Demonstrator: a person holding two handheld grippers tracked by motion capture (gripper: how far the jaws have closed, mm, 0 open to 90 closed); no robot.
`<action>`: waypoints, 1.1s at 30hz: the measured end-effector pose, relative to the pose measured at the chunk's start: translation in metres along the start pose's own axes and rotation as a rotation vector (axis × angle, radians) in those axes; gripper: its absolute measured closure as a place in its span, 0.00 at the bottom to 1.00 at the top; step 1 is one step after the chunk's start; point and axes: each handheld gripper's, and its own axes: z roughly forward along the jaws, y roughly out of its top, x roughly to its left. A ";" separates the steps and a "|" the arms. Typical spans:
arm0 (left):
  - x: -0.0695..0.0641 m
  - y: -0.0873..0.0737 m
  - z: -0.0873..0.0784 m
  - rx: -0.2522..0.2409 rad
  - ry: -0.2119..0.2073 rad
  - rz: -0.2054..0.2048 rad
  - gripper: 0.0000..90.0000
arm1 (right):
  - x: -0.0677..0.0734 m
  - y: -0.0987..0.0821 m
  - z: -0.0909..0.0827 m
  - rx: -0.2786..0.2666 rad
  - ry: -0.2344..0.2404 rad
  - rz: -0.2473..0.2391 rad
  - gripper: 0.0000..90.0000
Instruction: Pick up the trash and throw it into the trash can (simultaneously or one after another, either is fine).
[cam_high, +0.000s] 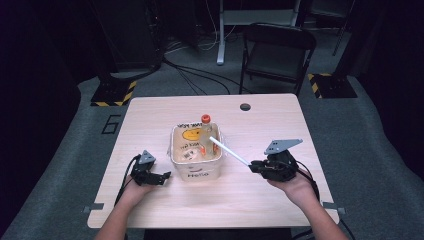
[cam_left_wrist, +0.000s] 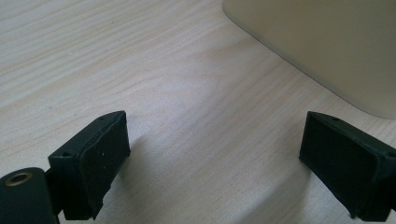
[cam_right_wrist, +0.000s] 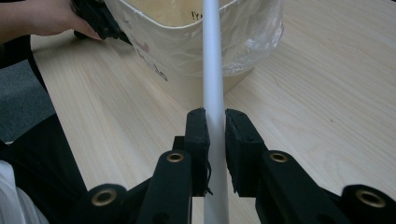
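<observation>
1. Left hand-held gripper rests on the counter just beside the cream tub, jaws wide apart with only bare wood between them. Judged: parked there to steady the tub if needed.
2. Tub sits mid-counter; inside it stand a bottle with an orange cap and small items too blurred to identify.
3. White rod is pinched between the pads of the right hand-held gripper, clamped near its lower end.
4. Rod's long axis slants up and left from the right hand-held gripper, its free end over the tub's open mouth. Judged: aimed for insertion or stirring.
</observation>
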 end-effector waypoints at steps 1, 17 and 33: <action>0.000 0.000 0.000 0.000 0.000 0.000 0.09 | 0.001 0.001 0.001 0.002 0.001 0.003 0.88; 0.000 0.000 0.000 0.000 -0.001 0.001 0.09 | 0.008 0.017 0.013 -0.004 0.023 -0.017 0.88; 0.000 0.000 0.000 0.000 -0.001 0.001 0.09 | 0.012 0.036 0.028 -0.001 0.035 -0.037 0.88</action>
